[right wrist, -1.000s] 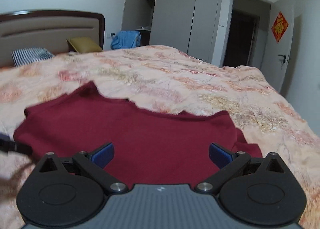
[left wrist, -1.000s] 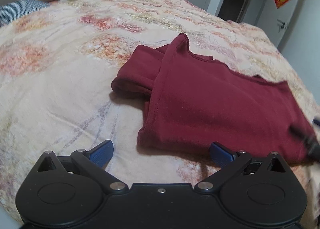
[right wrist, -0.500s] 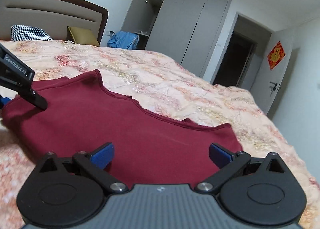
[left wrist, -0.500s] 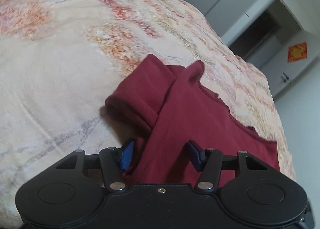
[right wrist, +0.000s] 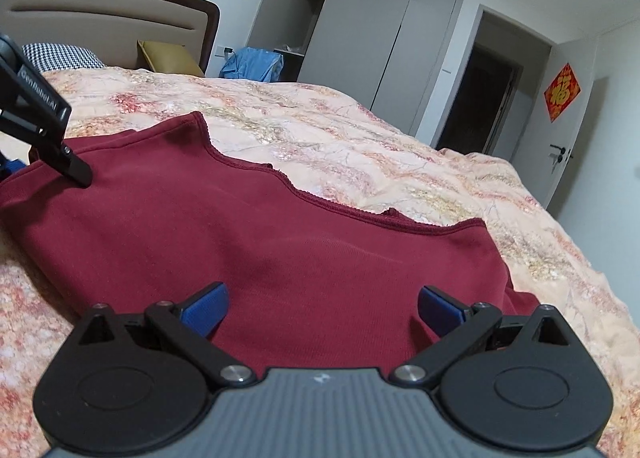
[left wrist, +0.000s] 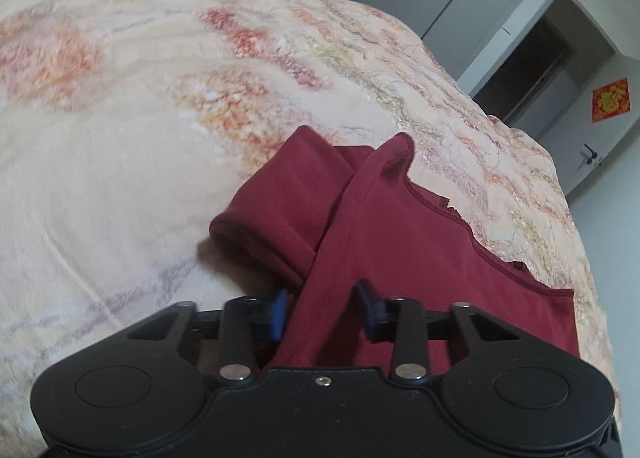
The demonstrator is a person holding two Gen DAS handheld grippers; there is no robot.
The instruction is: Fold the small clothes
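Observation:
A dark red garment (left wrist: 400, 242) lies partly folded on the floral bedspread (left wrist: 120, 138), one sleeve doubled under its left side. My left gripper (left wrist: 323, 312) sits at that left edge. Its jaws are closing, with a fold of the red fabric between the blue pads, which do not clearly squeeze it. In the right wrist view the same garment (right wrist: 280, 226) spreads flat, and the left gripper's black finger (right wrist: 76, 172) touches its far left corner. My right gripper (right wrist: 322, 308) hovers open and wide over the garment's near right edge, holding nothing.
The bedspread (right wrist: 380, 146) stretches far beyond the garment. A headboard (right wrist: 120, 18), a checked pillow (right wrist: 60, 56) and a yellow cushion (right wrist: 168, 58) stand at the back left. Beside the wardrobe (right wrist: 360, 38) lies blue cloth (right wrist: 252, 64); a dark doorway (right wrist: 480, 98) is to the right.
My left gripper moved in onto the garment's left edge and its jaws narrowed from wide open around the fabric. My right gripper sank lower toward the garment, still open.

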